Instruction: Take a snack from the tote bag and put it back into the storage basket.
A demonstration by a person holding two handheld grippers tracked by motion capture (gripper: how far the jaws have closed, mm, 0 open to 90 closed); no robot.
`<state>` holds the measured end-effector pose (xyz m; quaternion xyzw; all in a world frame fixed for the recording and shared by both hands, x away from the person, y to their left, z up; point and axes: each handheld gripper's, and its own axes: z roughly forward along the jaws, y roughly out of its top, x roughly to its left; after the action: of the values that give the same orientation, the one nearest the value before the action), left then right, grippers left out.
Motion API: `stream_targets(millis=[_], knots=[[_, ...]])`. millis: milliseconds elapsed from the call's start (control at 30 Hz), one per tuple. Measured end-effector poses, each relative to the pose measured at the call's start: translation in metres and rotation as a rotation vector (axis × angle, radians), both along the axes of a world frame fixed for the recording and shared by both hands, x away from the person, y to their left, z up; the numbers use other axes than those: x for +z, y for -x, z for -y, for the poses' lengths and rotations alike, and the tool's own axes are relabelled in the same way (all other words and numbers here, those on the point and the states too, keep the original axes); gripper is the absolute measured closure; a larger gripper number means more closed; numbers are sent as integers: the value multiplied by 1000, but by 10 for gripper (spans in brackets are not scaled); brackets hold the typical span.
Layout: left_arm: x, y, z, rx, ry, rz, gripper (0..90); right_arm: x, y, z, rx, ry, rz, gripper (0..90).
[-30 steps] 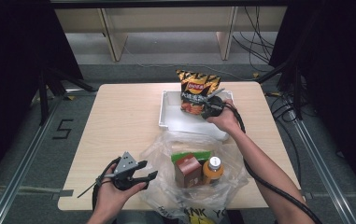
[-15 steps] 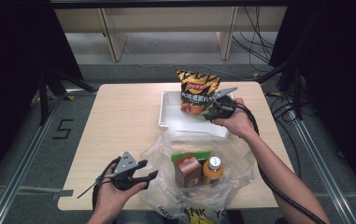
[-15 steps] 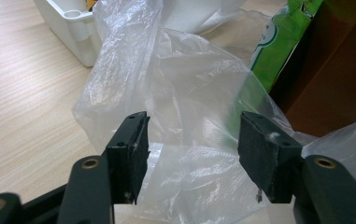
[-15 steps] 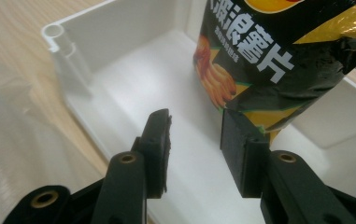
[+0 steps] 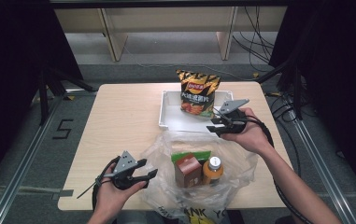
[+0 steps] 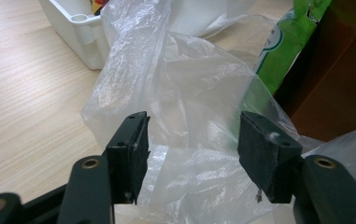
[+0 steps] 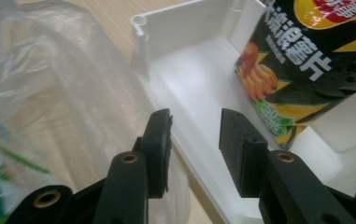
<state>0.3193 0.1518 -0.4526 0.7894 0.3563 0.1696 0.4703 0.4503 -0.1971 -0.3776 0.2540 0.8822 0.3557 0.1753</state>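
The right claw (image 5: 218, 122) hangs part-open and empty by the white tray (image 5: 171, 119), where the chip bag (image 5: 197, 93) leans toward the bench's far edge; its jaws have just been opening. The left claw (image 5: 144, 173), wide, empty, straddles the plastic bag (image 5: 161, 154) at the near edge. Film may slip, toppling the carton (image 5: 186, 171) and bottle (image 5: 213, 169)

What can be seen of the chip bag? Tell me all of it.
The chip bag is glossy black and yellow foil with a red logo, white lettering and a picture of orange chips. It looks sealed and puffed, standing upright, leaning slightly, in the white tray at the table's far side. Only the tray touches it; the right gripper is beside it, jaws open and empty.
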Motion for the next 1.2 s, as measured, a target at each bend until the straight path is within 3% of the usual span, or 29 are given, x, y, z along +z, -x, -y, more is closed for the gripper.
stream_targets(millis=[100, 233, 267, 367, 500, 533, 633, 733, 800, 867, 900, 1000, 1100, 1200], knots=[[0, 0, 0, 1, -2, 1, 429, 0, 9, 3, 34, 4, 33, 639], [-1, 0, 1, -2, 8, -7, 428, 1, 20, 5, 57, -6, 32, 633], [-1, 0, 1, -3, 8, -9, 428, 4, 23, 6, 63, -4, 8, 630], [-1, 0, 1, -9, 4, -8, 427, 7, 29, 7, 93, -10, 27, 623], [0, -1, 3, -11, 8, -8, 427, 12, 40, 2, 99, -23, 17, 609], [0, -1, 3, -13, 7, -7, 427, 12, 41, 1, 124, -21, 30, 607], [0, -2, 3, -14, 5, -6, 427, 15, 48, -5, 128, -7, 7, 597], [0, -1, 2, -11, 4, -8, 427, 15, 50, -9, 152, 1, -6, 592], [0, -1, 1, -8, 4, -7, 427, 14, 50, -12, 178, 9, 13, 587], [1, -1, 2, 0, 14, -11, 427, 14, 52, -14, 166, 2, -12, 584], [1, -1, 2, -2, 15, -8, 427, 13, 51, -15, 191, 11, -1, 583], [2, 0, 1, -7, 2, -1, 427, 12, 52, -15, 202, 23, -15, 582], [2, 0, 2, 0, 19, -6, 427, 12, 52, -16, 200, 19, -19, 581], [2, 0, 2, -8, 1, -1, 427, 12, 53, -16, 192, 26, -30, 581]])
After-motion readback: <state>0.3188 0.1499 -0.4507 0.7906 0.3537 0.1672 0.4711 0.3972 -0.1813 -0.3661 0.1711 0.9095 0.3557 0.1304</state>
